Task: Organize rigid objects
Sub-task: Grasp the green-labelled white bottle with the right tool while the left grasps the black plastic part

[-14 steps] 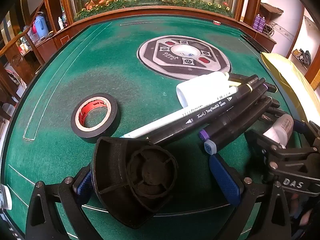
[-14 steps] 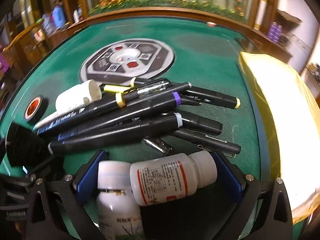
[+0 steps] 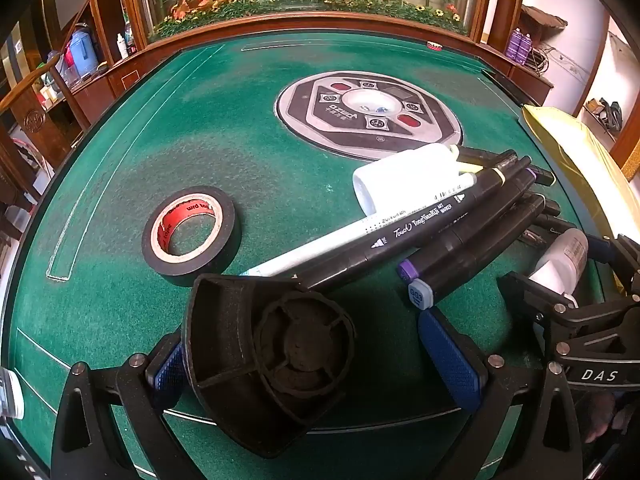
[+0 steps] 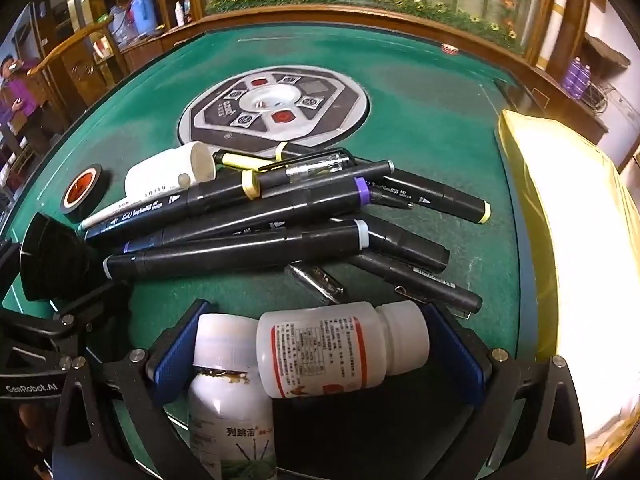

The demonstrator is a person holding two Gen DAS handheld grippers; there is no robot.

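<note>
A black fan-shaped plastic piece [image 3: 256,360] lies between the fingers of my left gripper [image 3: 304,340]. It rests against the left pad [image 3: 170,372], and the right pad [image 3: 448,356] stands clear of it, so the gripper is open. My right gripper [image 4: 316,312] is open wide around two white bottles. A red-labelled bottle [image 4: 328,352] lies crosswise, and a green-labelled bottle [image 4: 230,412] points toward the camera. Beyond them a pile of black markers [image 4: 256,220] lies on the green felt with a white cylinder [image 4: 168,172] and a black tape roll [image 3: 191,234].
A yellow padded envelope [image 4: 568,240] lies along the table's right side. A round control panel [image 3: 368,112] is set in the table's middle. A small metal piece [image 4: 316,280] lies just ahead of the bottles. A wooden rail rings the felt.
</note>
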